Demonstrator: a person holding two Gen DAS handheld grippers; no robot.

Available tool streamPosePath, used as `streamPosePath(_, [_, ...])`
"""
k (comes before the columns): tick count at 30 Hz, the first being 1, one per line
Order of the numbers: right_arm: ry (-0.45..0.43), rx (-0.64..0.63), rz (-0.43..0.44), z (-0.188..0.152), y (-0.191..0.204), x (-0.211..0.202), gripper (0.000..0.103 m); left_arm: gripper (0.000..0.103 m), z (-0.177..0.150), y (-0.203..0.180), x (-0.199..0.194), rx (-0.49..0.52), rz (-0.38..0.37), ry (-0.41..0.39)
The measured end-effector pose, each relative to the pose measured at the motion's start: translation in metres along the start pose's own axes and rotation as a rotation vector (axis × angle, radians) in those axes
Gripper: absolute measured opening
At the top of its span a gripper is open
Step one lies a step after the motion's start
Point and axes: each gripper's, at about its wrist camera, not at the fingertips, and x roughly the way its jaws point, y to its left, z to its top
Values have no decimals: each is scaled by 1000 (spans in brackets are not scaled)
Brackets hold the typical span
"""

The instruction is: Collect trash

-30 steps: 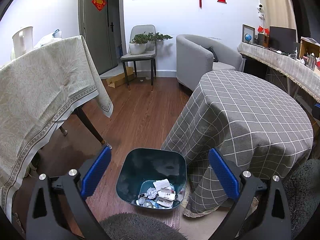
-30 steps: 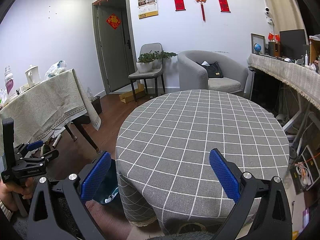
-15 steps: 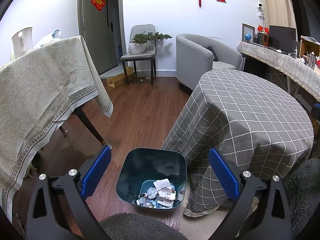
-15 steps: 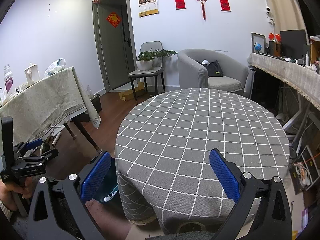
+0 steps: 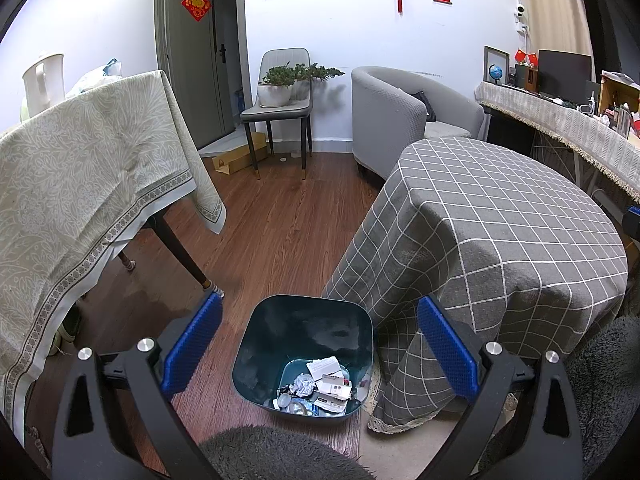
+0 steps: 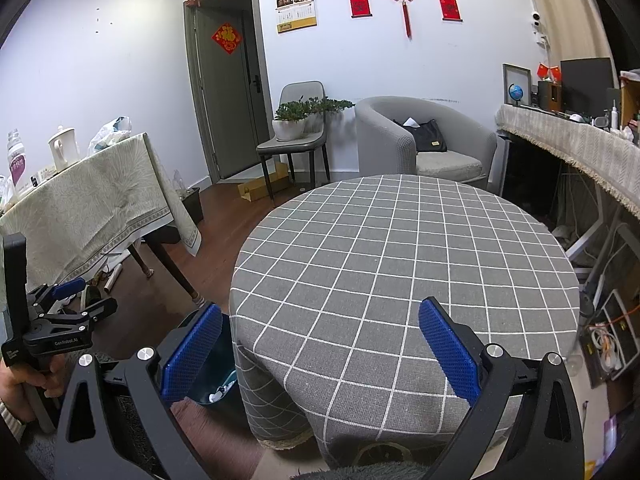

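A dark teal trash bin (image 5: pixel 276 340) stands on the wood floor beside the round table. Crumpled paper and wrappers (image 5: pixel 320 384) lie in its bottom. My left gripper (image 5: pixel 318 340) is open and empty, held above the bin. My right gripper (image 6: pixel 318 350) is open and empty, over the near edge of the round table with the grey checked cloth (image 6: pixel 400 264). Part of the bin (image 6: pixel 218 376) shows by the right gripper's left finger. The left gripper also shows in the right wrist view (image 6: pixel 76 300), held in a hand.
A table with a beige cloth (image 5: pixel 80 184) stands at the left with a kettle (image 5: pixel 44 80). A chair with a potted plant (image 5: pixel 280 92), a grey armchair (image 5: pixel 400 116) and a long desk (image 5: pixel 560 120) line the back and right. A grey fluffy rug (image 5: pixel 276 456) lies near.
Both views shift very slightly; the right gripper has tilted a little downward toward the table. Both grippers stay open.
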Motion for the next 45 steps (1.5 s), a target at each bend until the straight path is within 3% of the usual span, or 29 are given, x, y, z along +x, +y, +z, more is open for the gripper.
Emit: streamPosePath(45, [3, 1, 1, 2, -2, 0, 100, 100, -3, 1, 1, 6, 4, 4])
